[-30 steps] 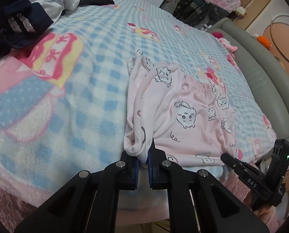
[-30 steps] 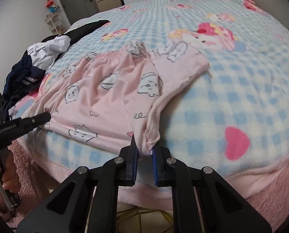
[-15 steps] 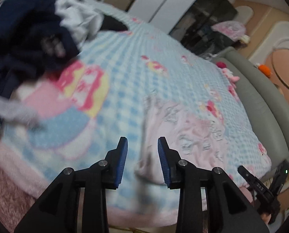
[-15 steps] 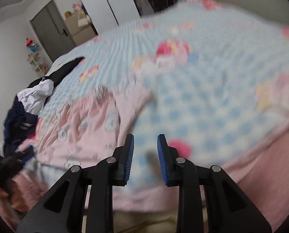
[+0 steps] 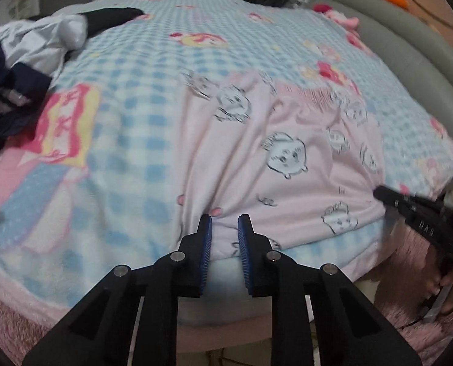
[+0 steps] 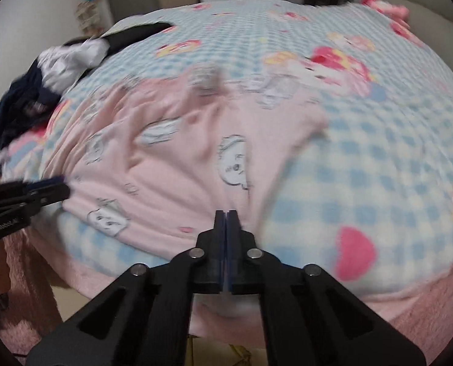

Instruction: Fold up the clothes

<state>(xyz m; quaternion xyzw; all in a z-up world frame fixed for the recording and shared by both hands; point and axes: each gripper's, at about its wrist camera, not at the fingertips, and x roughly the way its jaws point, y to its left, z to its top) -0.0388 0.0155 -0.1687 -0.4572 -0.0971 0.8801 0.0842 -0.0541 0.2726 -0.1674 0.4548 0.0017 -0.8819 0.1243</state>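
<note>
At six o'clock on the bed (image 5: 129, 140), I note soft, light pink pajamas (image 5: 287, 152); left claw (image 5: 225, 222) narrowly parted at hem, right claw (image 6: 226, 216) closed, pinching hem apparently.

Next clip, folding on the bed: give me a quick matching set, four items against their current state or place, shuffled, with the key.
Items:
1. left gripper
2. right gripper
3. pink cartoon-print garment
4. dark and white clothes pile

States:
A. fingers pressed together
B. heaped at the bed's far left
C. spread at the bed's near edge
D. fingers apart, tips at the cloth

Pairs: 1-D, 2-A, 3-C, 4-B
</note>
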